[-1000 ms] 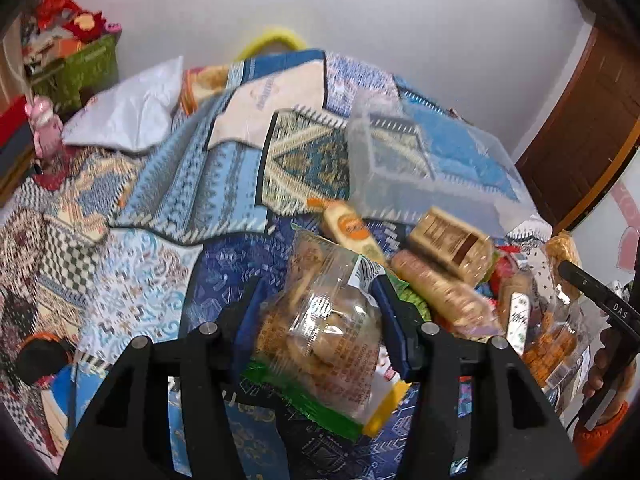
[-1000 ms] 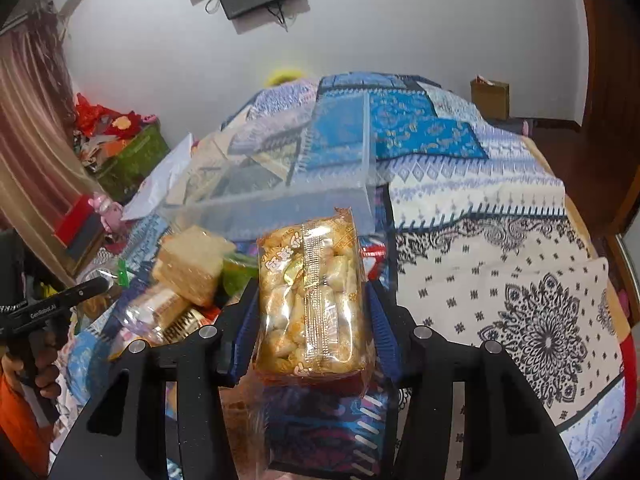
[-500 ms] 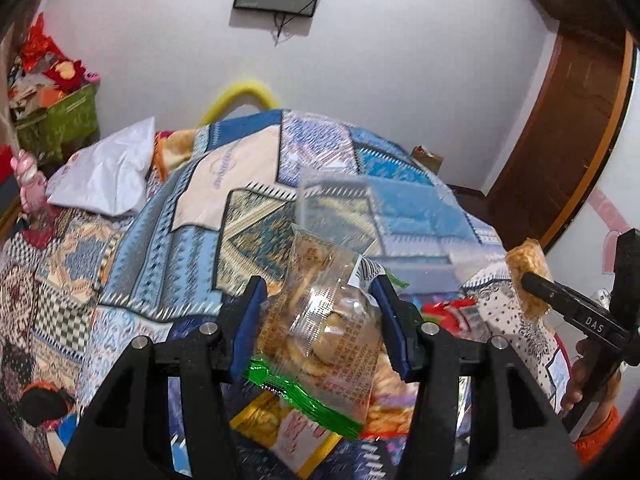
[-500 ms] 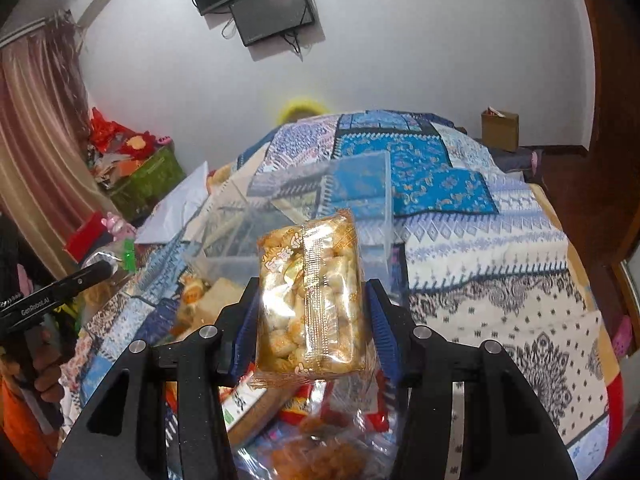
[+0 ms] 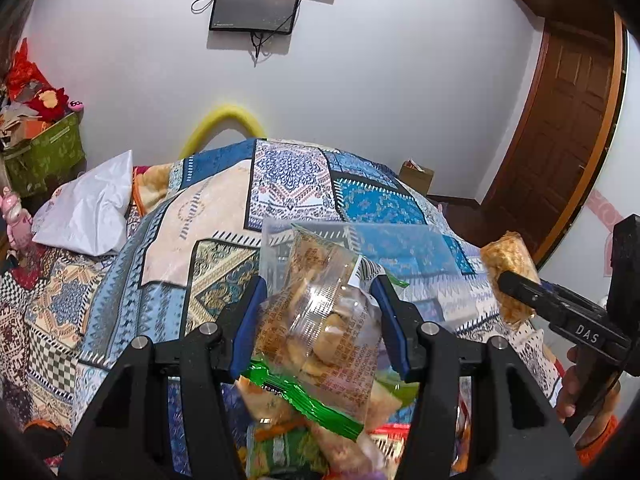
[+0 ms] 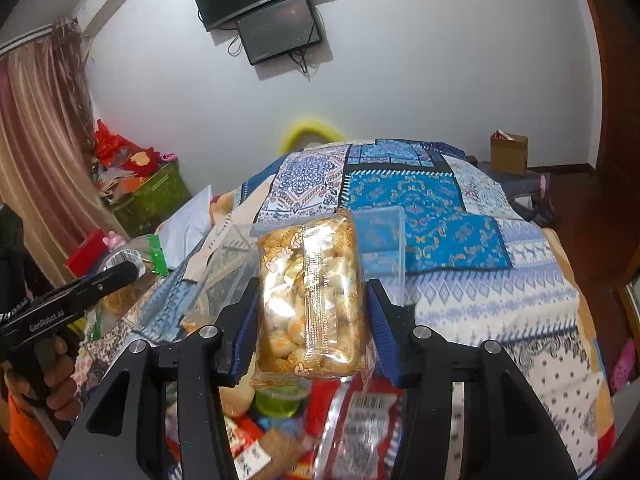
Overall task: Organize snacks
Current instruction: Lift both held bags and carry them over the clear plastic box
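Blue patchwork bedspread [image 6: 424, 208], yellow-gold snack pack [image 6: 310, 296]

- The left claw [image 5: 318, 316] points forward, its two blue-padded fingers [image 5: 249, 322] clamped on either flank of a clear cookie packet [image 5: 320, 328].
- The right claw [image 6: 310, 312] is likewise closed, pads pressed to both sides of a golden snack packet [image 6: 310, 296] held upright between them.
- A bare hand [image 6: 52, 380] grips the left claw's handle; the wrist looks orange-sleeved, though the edge is blurred.

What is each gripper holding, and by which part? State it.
Left gripper: clear cookie packet, by its side edges. Right gripper: golden snack packet, by its long sides.
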The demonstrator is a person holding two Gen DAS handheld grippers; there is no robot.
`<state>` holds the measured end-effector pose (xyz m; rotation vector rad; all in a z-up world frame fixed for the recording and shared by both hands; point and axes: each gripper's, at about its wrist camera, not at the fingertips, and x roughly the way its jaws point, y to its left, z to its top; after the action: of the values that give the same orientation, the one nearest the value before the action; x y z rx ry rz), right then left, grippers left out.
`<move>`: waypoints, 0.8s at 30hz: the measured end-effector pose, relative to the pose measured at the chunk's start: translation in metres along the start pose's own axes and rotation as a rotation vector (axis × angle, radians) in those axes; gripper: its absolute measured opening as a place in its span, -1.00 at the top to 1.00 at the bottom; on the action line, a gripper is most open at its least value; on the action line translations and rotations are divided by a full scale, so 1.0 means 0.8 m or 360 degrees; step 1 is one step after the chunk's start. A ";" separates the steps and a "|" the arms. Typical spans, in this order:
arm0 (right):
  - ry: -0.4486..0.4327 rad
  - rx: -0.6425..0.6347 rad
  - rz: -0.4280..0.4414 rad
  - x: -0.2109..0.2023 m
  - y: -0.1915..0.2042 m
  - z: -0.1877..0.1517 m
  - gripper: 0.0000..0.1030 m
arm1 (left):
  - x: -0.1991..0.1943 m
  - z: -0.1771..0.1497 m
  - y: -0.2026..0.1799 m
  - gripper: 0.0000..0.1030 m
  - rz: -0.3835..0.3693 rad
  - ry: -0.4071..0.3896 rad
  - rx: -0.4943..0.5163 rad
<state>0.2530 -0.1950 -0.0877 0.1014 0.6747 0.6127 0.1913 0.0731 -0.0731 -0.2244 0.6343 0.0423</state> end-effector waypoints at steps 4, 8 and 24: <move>0.0020 -0.0010 -0.0002 0.017 -0.001 0.009 0.08 | 0.017 0.011 -0.006 -0.05 -0.0019 0.0006 -0.0018; 0.0058 -0.0022 -0.0019 0.039 -0.002 0.016 0.08 | 0.044 0.022 -0.011 -0.05 -0.0011 0.0024 -0.0009; 0.0328 -0.0070 -0.0057 0.114 -0.010 0.003 0.08 | 0.164 0.010 -0.018 -0.05 0.0096 0.0270 0.0067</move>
<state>0.3143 -0.1497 -0.1384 -0.0151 0.8603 0.6084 0.3029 0.0566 -0.1417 -0.1691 0.8102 0.0686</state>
